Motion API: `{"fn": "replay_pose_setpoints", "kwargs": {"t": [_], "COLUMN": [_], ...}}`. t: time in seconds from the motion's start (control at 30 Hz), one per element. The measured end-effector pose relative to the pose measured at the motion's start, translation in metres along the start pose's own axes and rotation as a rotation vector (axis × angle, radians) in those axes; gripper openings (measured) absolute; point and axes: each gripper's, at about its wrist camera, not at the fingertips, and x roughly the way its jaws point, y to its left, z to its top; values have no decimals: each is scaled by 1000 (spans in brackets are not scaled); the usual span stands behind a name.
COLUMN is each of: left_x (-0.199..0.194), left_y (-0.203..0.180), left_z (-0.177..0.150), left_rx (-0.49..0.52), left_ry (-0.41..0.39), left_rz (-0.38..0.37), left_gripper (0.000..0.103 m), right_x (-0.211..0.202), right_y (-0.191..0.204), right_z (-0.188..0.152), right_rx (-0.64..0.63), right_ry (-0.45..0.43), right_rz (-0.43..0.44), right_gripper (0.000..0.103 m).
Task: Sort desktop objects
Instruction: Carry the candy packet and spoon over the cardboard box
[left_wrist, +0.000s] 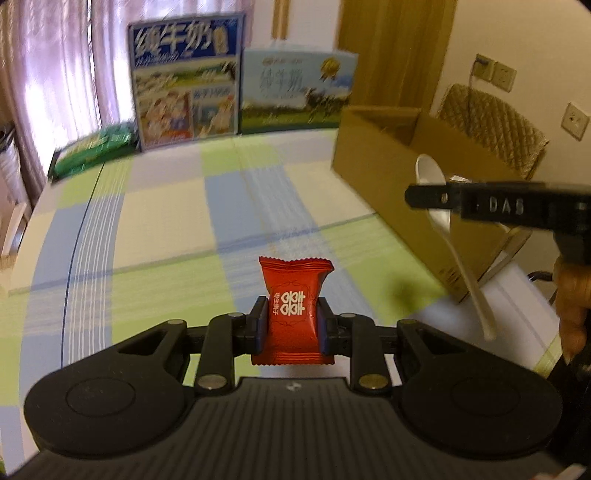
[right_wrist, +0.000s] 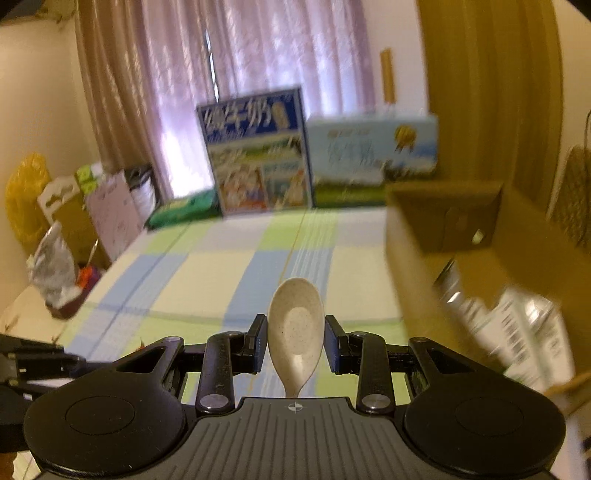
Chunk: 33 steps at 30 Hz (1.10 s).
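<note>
Left tool (left_wrist: 291, 325) clenched on red candy (left_wrist: 292, 314); packet upright between the pads, raised over the checked table (left_wrist: 166, 221). Right tool (right_wrist: 295, 345) grips a pale spoon (right_wrist: 295, 328) by the bowl, bowl forward, handle trailing back under the tool. Open cardboard box (left_wrist: 373, 162) sits just right of both tools.

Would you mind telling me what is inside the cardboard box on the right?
The cardboard box is open-topped, but only bare inner walls show in both views. Its floor is hidden by the near wall, so any contents cannot be seen.
</note>
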Motion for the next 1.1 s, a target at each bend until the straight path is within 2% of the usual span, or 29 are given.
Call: {"fn": "replay_pose_setpoints", "kwargs": {"t": [0.3, 0.53, 0.8, 1.1], "left_x": [-12, 9, 59, 113], "left_y": [-75, -137, -183, -193], "left_z": [58, 104, 135, 146], "left_rx": [85, 116, 148, 151], "left_ry": [-61, -82, -52, -14], "left_rz": [-84, -165, -207, -199], "left_gripper": [21, 21, 21, 21], "right_x": [-61, -83, -73, -29], "right_y": [-64, -127, -181, -205], "right_z": [59, 80, 93, 106], "right_rx": [18, 33, 69, 52], "right_ry": [-70, -66, -47, -12], "right_rz": [-55, -118, -137, -117], "right_gripper": [29, 29, 29, 29]}}
